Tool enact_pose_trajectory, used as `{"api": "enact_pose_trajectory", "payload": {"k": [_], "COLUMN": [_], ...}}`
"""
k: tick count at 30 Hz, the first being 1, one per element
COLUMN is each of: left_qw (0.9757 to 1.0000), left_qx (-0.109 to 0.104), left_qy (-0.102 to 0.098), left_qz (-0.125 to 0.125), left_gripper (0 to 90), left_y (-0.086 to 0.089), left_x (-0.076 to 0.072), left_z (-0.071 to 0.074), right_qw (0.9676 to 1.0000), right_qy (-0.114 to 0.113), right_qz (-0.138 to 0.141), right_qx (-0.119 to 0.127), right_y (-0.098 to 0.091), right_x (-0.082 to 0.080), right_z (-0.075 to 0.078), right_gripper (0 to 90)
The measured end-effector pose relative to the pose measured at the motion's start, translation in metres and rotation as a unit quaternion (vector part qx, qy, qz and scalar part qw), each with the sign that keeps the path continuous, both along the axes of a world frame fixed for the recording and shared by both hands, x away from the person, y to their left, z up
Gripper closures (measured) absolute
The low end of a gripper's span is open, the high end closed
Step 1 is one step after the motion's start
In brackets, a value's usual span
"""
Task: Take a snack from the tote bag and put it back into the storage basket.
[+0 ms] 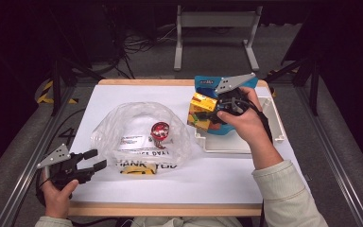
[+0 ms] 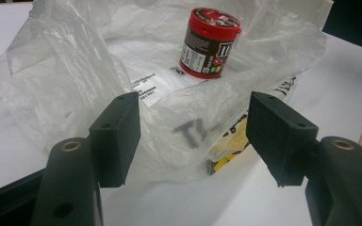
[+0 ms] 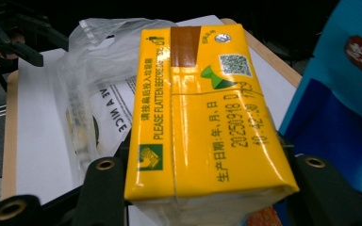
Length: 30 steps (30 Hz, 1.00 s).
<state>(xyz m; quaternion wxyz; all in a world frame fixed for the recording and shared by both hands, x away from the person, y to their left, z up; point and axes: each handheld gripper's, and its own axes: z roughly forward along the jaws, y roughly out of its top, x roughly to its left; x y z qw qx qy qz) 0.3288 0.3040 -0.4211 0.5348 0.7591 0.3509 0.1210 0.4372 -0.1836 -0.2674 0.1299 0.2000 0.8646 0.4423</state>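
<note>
High view is showing the right gripper in the upper right of the frame, its fingers clamping a yellow drink carton and carrying it over the near edge of a white tray, just in front of a blue packet standing there. Right gripper view is showing the carton pinched between the fingers by its sides, printed top facing the camera.

The left gripper is waiting at the lower left, its fingers standing apart and gripping nothing, pointing at the rim of a clear plastic bag lying open at the centre of the frame. A red-lidded candy tub is standing upright inside the bag.

Packing the bag looks like the step in hand, with the carton on its way over. The next move is probably calling for the left fingers to lift the bag's rim so the carton can slide in beside the tub without snagging the film.

The bench is wearing a white sheet over a wooden top. Around it the room is lying dark, with grey floor, cables and a metal stand behind.
</note>
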Motion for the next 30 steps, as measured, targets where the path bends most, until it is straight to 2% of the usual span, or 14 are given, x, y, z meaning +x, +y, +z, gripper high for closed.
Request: {"api": "enact_pose_trajectory", "payload": {"k": [16,23,30], "left_qw": [1.0,1.0,1.0], "left_qx": [0.0,0.0,0.0], "left_qy": [-0.001,0.001,0.002], "left_qz": [0.0,-0.001,-0.001], "left_gripper": [36.4,36.4,36.4], "left_y": [0.0,-0.001,-0.001], "left_x": [0.0,0.0,0.0], "left_z": [0.0,0.0,0.0], "right_qw": [0.9994,0.9991,0.9991], "right_qy": [0.004,0.004,0.012], "right_qz": [-0.034,-0.039,-0.036], "right_qx": [-0.009,-0.016,-0.021], "right_y": [-0.031,-0.038,-0.044], "right_x": [0.0,-0.001,0.0], "right_z": [-0.011,-0.019,-0.033], "right_gripper": [50.4,50.4,50.4]}}
